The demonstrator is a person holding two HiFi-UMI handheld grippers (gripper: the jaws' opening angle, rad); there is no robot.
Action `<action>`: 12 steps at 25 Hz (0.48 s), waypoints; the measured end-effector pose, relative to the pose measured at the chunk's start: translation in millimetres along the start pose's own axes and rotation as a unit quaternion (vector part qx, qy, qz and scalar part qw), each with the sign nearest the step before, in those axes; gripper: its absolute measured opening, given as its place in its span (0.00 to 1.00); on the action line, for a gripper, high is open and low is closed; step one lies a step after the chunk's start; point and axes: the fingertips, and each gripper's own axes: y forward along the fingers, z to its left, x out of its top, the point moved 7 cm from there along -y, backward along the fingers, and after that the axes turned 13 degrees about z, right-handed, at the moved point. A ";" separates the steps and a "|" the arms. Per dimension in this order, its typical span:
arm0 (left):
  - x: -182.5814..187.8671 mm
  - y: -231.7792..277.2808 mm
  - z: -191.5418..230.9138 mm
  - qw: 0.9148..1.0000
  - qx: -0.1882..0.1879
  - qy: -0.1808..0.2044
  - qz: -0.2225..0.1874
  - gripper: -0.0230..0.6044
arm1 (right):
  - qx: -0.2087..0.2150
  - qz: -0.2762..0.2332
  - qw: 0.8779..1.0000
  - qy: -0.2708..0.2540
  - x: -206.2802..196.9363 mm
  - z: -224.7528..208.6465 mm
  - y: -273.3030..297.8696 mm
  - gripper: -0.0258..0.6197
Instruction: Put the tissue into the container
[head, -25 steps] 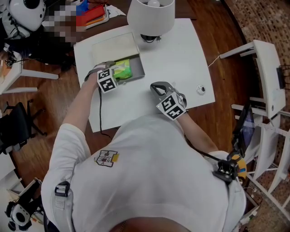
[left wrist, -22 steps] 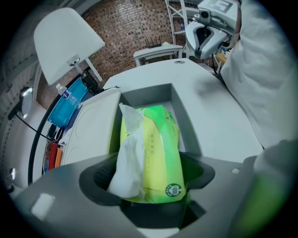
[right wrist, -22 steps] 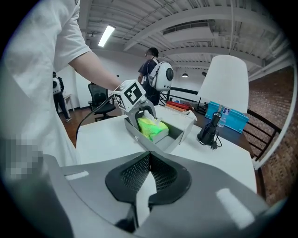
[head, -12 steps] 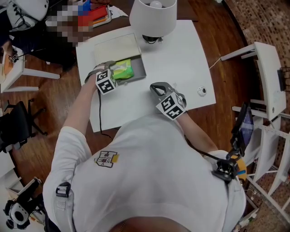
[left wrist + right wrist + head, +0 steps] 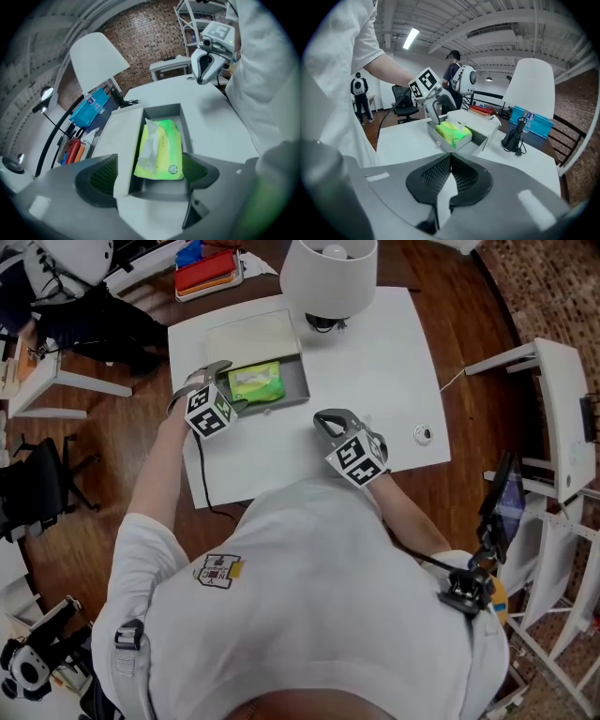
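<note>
The green tissue pack (image 5: pixel 255 383) lies inside the grey container (image 5: pixel 298 382), whose white lid (image 5: pixel 251 334) stands open behind it. My left gripper (image 5: pixel 228 386) hovers just above the container's left end. Its jaws have just been opening and now stand wide; in the left gripper view the tissue pack (image 5: pixel 161 150) lies below and between them, untouched by the pads (image 5: pixel 100 177). My right gripper (image 5: pixel 330 420) rests near the table's front, away from the container (image 5: pixel 440 138), with its pads (image 5: pixel 459 174) pressed together on nothing.
A white lamp (image 5: pixel 328 277) stands at the table's back edge beside the container. Red and blue boxes (image 5: pixel 208 268) sit on a desk behind. A small round fitting (image 5: pixel 424 434) is set at the table's right. A white rack (image 5: pixel 553 399) stands on the floor to the right.
My left gripper has lifted up and drawn back from the tissue pack, with its jaws spreading wider. The pack stays in the container. The right gripper has not moved.
</note>
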 end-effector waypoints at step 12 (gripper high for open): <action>-25.9 -64.0 -40.9 0.974 0.016 -0.193 -0.115 0.63 | 0.019 -0.016 0.999 -0.033 14.3 4.8 1.9 0.04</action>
